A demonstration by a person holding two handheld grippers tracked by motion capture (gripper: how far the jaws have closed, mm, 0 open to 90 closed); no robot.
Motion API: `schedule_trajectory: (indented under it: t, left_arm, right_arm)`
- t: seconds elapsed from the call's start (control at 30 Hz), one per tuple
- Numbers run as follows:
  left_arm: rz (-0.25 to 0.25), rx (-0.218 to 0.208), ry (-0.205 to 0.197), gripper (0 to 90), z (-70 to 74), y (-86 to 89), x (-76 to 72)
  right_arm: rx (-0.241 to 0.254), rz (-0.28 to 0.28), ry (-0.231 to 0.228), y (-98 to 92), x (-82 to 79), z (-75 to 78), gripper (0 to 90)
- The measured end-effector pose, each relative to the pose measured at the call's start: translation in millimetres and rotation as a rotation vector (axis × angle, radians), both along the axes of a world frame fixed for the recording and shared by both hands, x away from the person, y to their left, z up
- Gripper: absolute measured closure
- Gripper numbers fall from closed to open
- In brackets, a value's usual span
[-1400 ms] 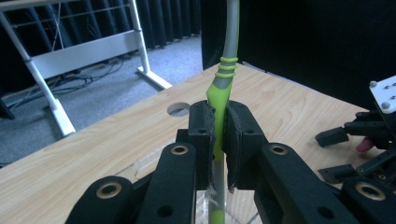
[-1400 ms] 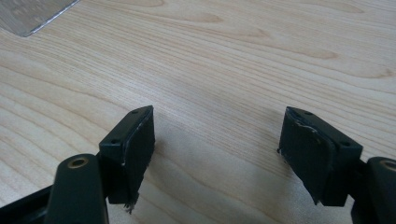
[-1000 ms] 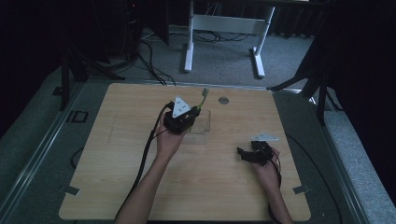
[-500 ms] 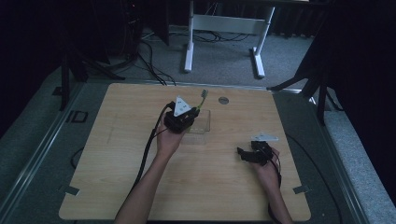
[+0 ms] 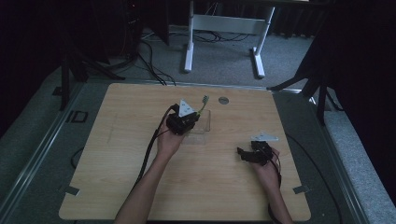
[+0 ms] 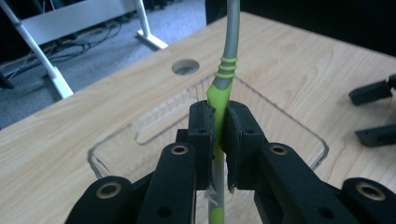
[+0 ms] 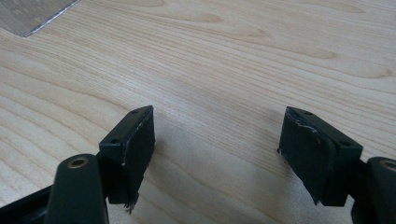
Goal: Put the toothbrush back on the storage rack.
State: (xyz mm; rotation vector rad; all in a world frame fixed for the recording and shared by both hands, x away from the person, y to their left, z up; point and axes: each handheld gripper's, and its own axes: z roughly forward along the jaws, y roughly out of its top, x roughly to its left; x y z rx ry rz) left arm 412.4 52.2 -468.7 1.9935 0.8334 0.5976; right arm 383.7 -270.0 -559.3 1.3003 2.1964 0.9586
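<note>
My left gripper [image 6: 219, 119] is shut on a slender tool with a lime-green and grey handle [image 6: 223, 81], which stands upright between the pads. The grey end points away from the camera. Under it lies a clear plastic tray [image 6: 285, 116]. In the high view the left gripper [image 5: 186, 122] hovers over the near left part of that tray [image 5: 204, 126], and the tool's tip [image 5: 204, 99] sticks out past the tray's far edge. My right gripper [image 7: 217, 135] is open above bare wood with nothing between its jaws; in the high view it [image 5: 243, 154] rests low at the table's right.
The wooden table [image 5: 116, 177] has a round cable hole [image 5: 223, 100] just beyond the tray. A white desk frame [image 5: 222, 28] and cables stand on the floor past the far edge. The right gripper's black jaws [image 6: 373, 114] show at the right edge of the left gripper view.
My left gripper has sunk a little toward the tray, still holding the tool. The right gripper has not moved.
</note>
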Motion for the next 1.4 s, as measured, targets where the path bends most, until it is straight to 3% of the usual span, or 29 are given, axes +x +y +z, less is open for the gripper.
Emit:
schedule_trajectory:
  t: [0.2,0.47,0.83,1.2,1.4]
  left_arm:
    - [-0.004,0.030,0.025,81.3,-4.5,-0.9,0.5]
    - [0.002,0.037,0.058,78.4,-15.7,5.0,-3.0]
    - [0.017,-0.027,0.016,64.8,-5.2,16.8,-14.3]
    - [0.084,-0.121,-0.064,50.2,12.9,41.9,-33.8]
    - [0.147,-0.148,-0.042,43.7,4.1,69.2,-40.8]
  right_arm:
    - [0.000,-0.001,0.000,0.1,0.0,0.0,26.5]
    - [-0.001,0.001,-0.001,0.0,0.1,-0.1,26.5]
    - [0.000,0.001,-0.001,0.0,0.0,-0.1,26.5]
    - [0.001,0.000,-0.001,0.1,0.0,-0.1,26.5]
    - [0.001,0.001,-0.001,0.1,0.0,-0.1,26.5]
